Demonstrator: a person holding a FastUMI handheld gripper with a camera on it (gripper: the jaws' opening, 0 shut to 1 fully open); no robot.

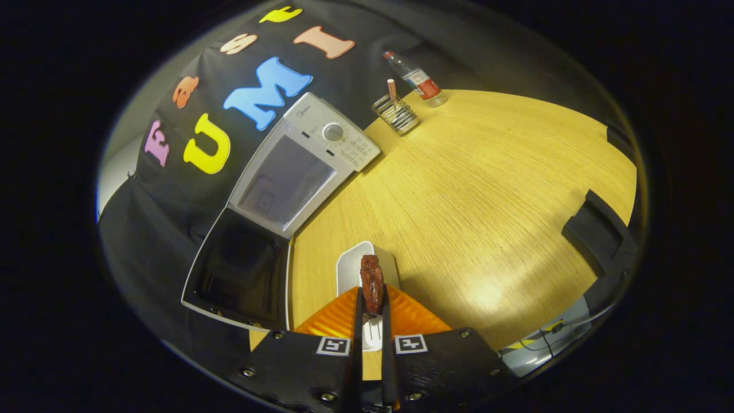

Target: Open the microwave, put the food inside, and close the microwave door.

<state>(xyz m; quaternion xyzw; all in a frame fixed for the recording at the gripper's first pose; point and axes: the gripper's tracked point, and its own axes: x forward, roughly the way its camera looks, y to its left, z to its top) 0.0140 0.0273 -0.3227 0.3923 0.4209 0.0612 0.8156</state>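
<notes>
My gripper (371,293) is shut on a dark red-brown piece of food (371,276), which sticks up from between the fingertips. Under it, on the wooden table (470,189), lies a white plate (348,269), with a small fork (373,331) showing between the fingers. The white microwave (344,143) stands beyond and to the left of the fingers. Its dark-windowed door (241,269) is swung wide open toward me, and the pale cavity (287,183) is exposed. A round dial (333,132) sits on the control panel.
A wire holder (397,113) with a pink stick in it and a plastic water bottle (417,79) stand at the table's far side. A black bracket (596,235) sits at the table's right edge. Bare tabletop stretches right of the microwave.
</notes>
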